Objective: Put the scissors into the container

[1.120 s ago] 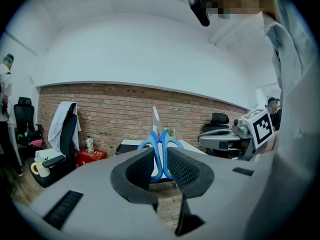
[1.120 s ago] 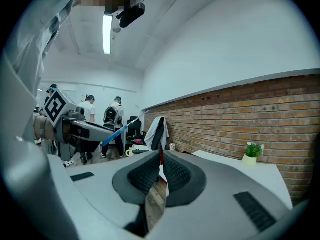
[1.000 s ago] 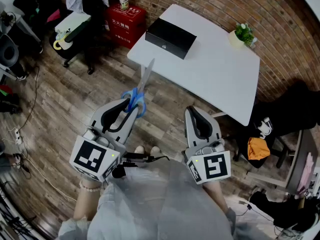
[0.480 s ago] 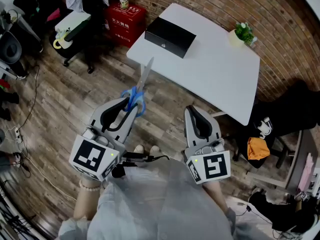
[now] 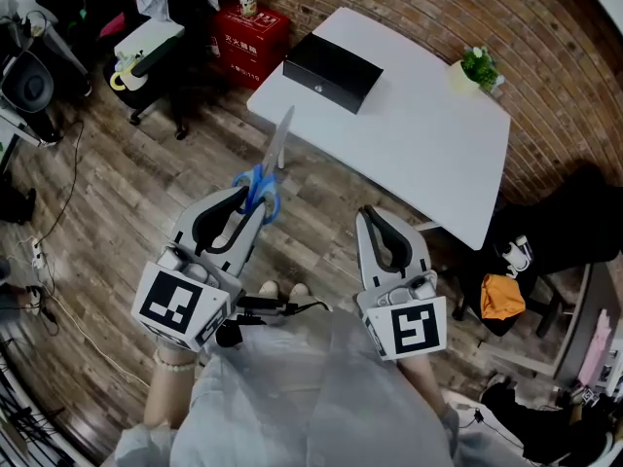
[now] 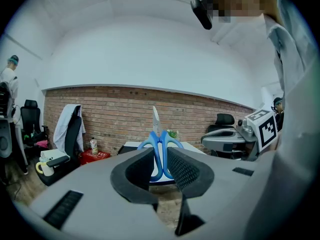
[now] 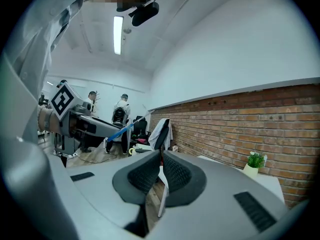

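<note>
**Head view.** Scissors: blue handles, pale blades closed to a single point; the handles sit at the tip of your left gripper; the blades jut past it, slanting up towards the near edge of the table, over the wood floor; they are not in the container, a black box on the table's left end, well apart from them. You hold the left gripper low and to the left, angled up and right; a beaded wrist shows below its marker cube. Your right gripper is beside it but apart, pointing ahead at the table's near edge; its jaws are drawn into a narrow loop with nothing in them. A plant stands at the table's far right.

**Left gripper view.** Scissors: upright between the jaws, blade tip uppermost; the ribbed pads pinch both blue handle loops from the sides, so your left gripper is clamped on the handles. The right gripper shows at the right, level and not touching; a brick wall stands behind.

**Right gripper view.** Right gripper: jaws pressed together, nothing between them. The left gripper is at the left; the scissors project from it up and to the right, blue handle first, then the thin blade. The plant stands on the table at the right.
</note>
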The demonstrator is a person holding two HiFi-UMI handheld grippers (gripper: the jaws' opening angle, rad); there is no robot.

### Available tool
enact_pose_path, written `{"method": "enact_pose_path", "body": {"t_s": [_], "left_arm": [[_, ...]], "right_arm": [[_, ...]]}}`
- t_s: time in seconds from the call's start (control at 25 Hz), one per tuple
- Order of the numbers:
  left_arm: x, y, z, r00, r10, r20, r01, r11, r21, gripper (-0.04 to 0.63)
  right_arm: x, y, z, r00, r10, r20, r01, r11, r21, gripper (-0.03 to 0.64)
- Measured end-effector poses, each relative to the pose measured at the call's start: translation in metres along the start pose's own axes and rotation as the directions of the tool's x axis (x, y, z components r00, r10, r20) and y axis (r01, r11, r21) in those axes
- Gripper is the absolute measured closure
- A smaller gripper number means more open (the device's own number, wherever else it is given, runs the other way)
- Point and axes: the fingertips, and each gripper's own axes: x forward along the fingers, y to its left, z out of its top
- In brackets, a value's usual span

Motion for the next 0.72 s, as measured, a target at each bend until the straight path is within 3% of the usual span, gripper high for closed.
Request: {"method": "enact_pose_path", "body": {"t_s": [0.16, 0.72], "left_arm": [[0.001, -0.011, 0.002, 1.000, 0.022, 0.010, -0.022, 1.000, -0.005, 0.499], [0.009, -0.049, 0.006, 0.998, 0.042, 0.044, -0.043, 0.999, 0.018, 0.499]], "right_arm": [[-0.008, -0.011, 0.002, 0.999, -0.008, 0.044, 0.009, 1.000, -0.012, 0.569], [-0.035, -0.034, -0.011, 0.998, -0.007, 0.061, 0.008, 1.000, -0.019, 0.569]]}}
